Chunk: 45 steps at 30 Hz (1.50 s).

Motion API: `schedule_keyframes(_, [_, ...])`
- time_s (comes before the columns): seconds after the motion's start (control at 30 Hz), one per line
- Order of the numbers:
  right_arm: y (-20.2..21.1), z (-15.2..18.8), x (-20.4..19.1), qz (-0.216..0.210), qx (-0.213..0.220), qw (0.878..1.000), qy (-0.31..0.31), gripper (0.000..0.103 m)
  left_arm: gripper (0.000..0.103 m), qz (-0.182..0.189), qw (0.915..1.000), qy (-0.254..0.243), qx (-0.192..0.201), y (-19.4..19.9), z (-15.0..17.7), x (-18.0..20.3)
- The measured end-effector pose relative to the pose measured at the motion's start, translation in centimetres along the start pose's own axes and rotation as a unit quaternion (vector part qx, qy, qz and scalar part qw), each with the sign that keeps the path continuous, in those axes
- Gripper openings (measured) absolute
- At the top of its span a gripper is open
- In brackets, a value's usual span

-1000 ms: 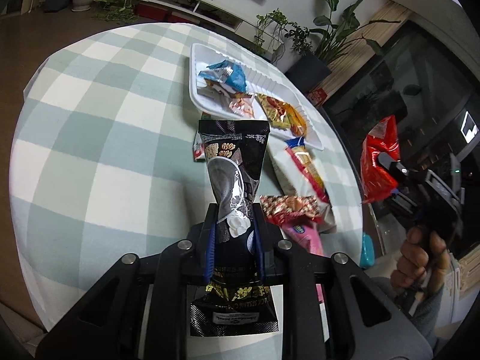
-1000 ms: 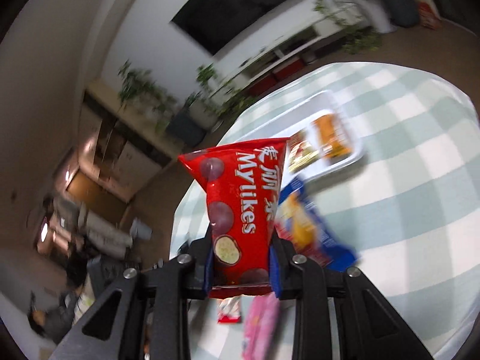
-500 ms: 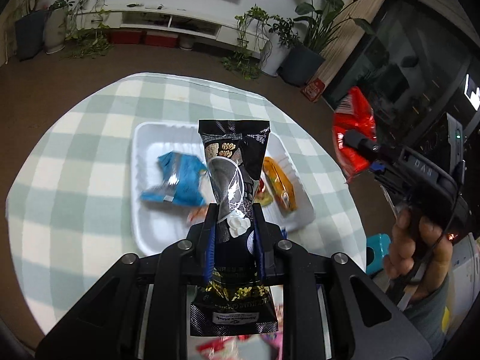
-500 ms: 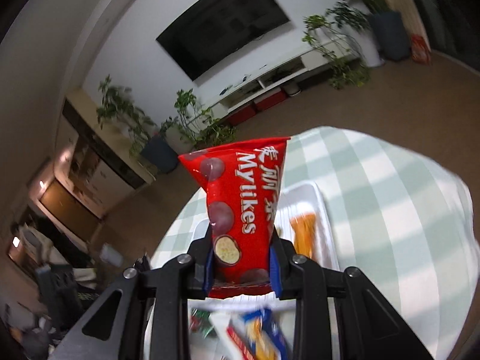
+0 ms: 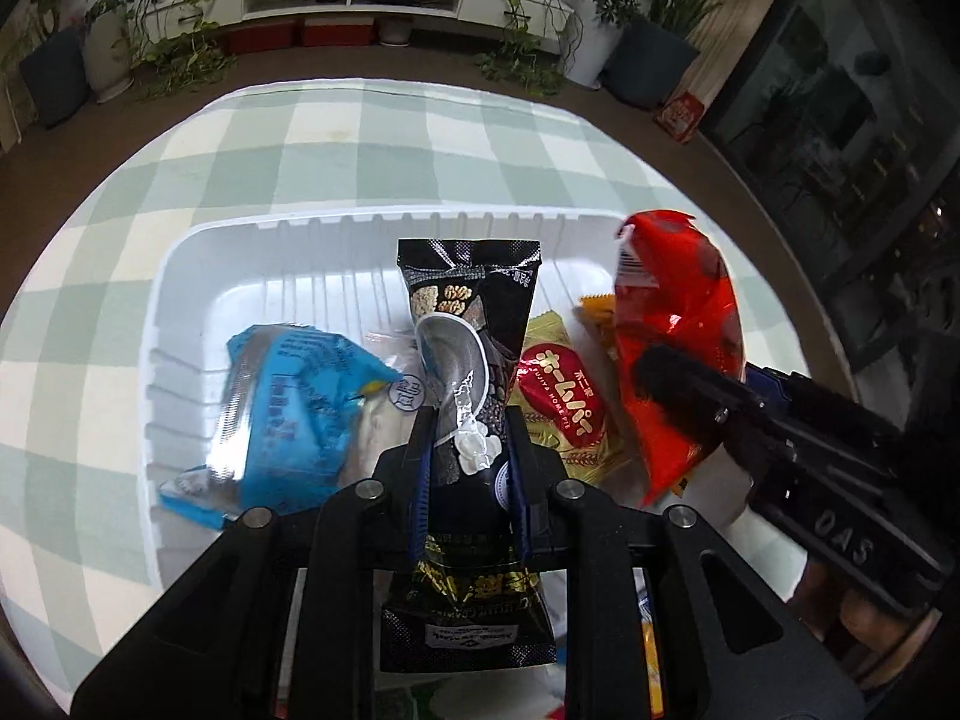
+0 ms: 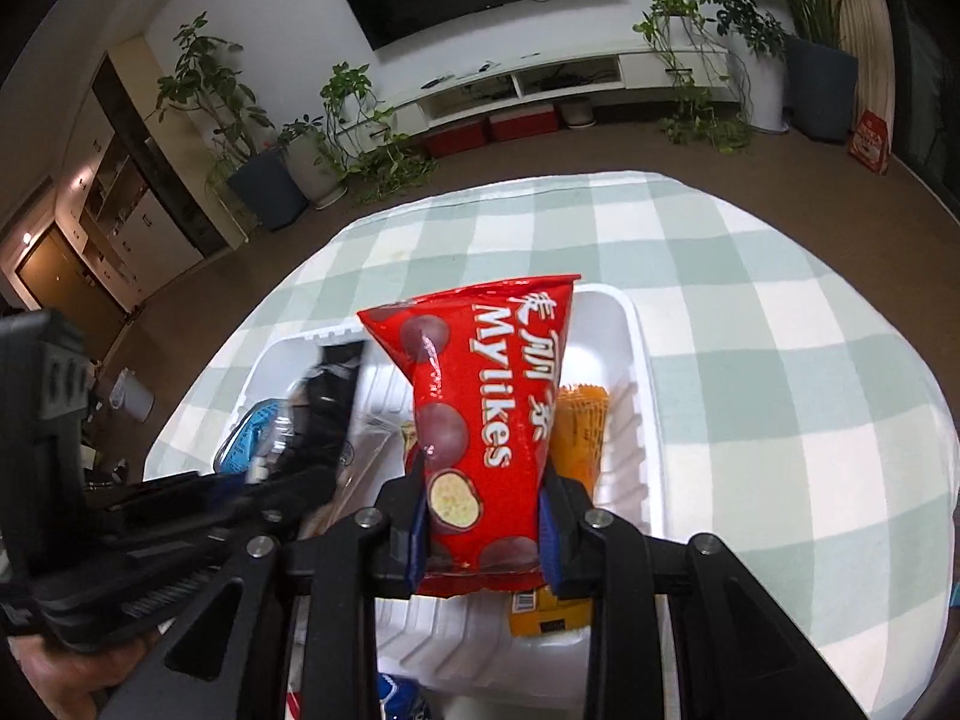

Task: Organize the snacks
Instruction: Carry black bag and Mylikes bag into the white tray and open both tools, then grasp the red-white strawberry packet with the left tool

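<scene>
While over the tray (image 5: 180, 276) — left tool (image 5: 468, 450) clamping black packet (image 5: 468, 324), right tool (image 6: 483, 516) red bag (image 6: 480, 396).

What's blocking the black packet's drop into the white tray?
Nothing visible bars the way. The black packet hangs over the white tray, but the blue packet and red-gold packet already lie below it.

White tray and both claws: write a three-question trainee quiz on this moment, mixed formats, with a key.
1. True or false: the left claw is shut on the black snack packet.
2. Which packet does the right claw hold? A) blue packet B) red Mylikes bag C) orange packet
3. Fill in: both held packets hang over the white ____.

Key: 1 true. 2 B, the red Mylikes bag. 3 tray.
</scene>
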State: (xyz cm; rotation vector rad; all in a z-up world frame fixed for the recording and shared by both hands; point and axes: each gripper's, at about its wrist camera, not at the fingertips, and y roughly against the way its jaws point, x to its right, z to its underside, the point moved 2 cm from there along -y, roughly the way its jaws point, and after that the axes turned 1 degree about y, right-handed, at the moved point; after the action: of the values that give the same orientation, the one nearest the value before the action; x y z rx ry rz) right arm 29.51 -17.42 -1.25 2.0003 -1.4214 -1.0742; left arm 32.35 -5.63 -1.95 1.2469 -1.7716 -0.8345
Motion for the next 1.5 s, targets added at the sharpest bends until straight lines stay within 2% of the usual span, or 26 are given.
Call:
schedule_keyframes(0.13, [-1.3,0.9,-0.8,0.018,-0.017,0.999,0.025,0.032,0.02,-0.02,0.9998,-0.006,-0.004,-1.3,-0.1,0.3])
schedule_keyframes(0.27, [-1.6,0.8,-1.0,0.028,-0.007,0.999,0.037,0.034,0.02,-0.028,0.9995,-0.01,-0.007,-1.2,-0.3,0.0])
schedule_keyframes(0.3, [-1.6,0.8,-1.0,0.032,-0.006,0.999,0.038,0.038,0.021,-0.03,0.9995,-0.01,-0.005,-0.9,-0.3,0.0])
schedule_keyframes(0.33, [-1.6,0.9,-1.0,0.035,-0.006,0.999,0.038,0.042,0.023,-0.033,0.9994,-0.009,-0.002,-0.7,-0.4,-0.2])
schedule_keyframes(0.43, [-1.4,0.9,-0.9,0.039,-0.01,0.999,0.033,0.043,0.035,-0.032,0.9994,-0.005,0.012,0.7,-0.7,-0.4])
schedule_keyframes(0.47, [-1.2,0.8,-0.9,0.038,-0.008,0.999,0.032,0.044,0.049,-0.035,0.9993,-0.003,0.015,1.2,-0.8,-0.4])
schedule_keyframes(0.5, [-1.0,0.7,-0.8,0.037,-0.004,0.999,0.03,0.046,0.054,-0.036,0.9992,-0.002,0.02,1.7,-0.8,-0.4])
schedule_keyframes(0.6, [0.1,0.3,-0.6,0.028,0.017,0.999,0.022,0.055,0.057,-0.031,0.999,0.002,0.033,3.5,-0.7,-0.5])
schedule_keyframes(0.67, [0.7,0.0,-0.6,0.026,0.026,0.999,0.022,0.06,0.068,-0.024,0.9988,0.006,0.042,4.9,-0.3,-0.4])
schedule_keyframes(0.7, [1.1,-0.1,-0.5,0.024,0.031,0.999,0.02,0.065,0.07,-0.021,0.9987,0.005,0.045,5.7,0.1,-0.4])
schedule_keyframes(0.8, [2.1,-0.2,-0.3,0.017,0.045,0.999,0.012,0.068,0.072,-0.021,0.9981,0.0,0.058,8.9,2.0,-0.4])
schedule_keyframes(0.87, [3.0,-0.3,-0.2,0.011,0.053,0.998,0.009,0.07,0.078,-0.025,0.997,0.005,0.074,11.4,3.9,-0.7])
schedule_keyframes(1.0, [5.2,0.2,-0.4,0.009,0.077,0.997,0.014,0.075,0.079,-0.036,0.9954,0.026,0.084,15.0,9.6,-1.8])
schedule_keyframes(1.13, [7.5,1.9,-1.5,0.024,0.101,0.994,0.037,0.078,0.079,-0.065,0.995,0.052,0.056,15.4,16.3,-2.8])
schedule_keyframes(1.27, [9.4,4.4,-2.6,0.033,0.112,0.992,0.046,0.078,0.079,-0.073,0.9937,0.081,0.024,14.5,22.0,-3.4])
schedule_keyframes(1.37, [10.4,6.5,-3.2,0.035,0.109,0.993,0.04,0.078,0.079,-0.082,0.9933,0.079,0.016,13.8,24.3,-3.1])
schedule_keyframes(1.5, [12.3,10.7,-3.9,0.044,0.108,0.992,0.039,0.078,0.079,-0.085,0.9939,0.067,0.02,13.4,24.8,-1.6])
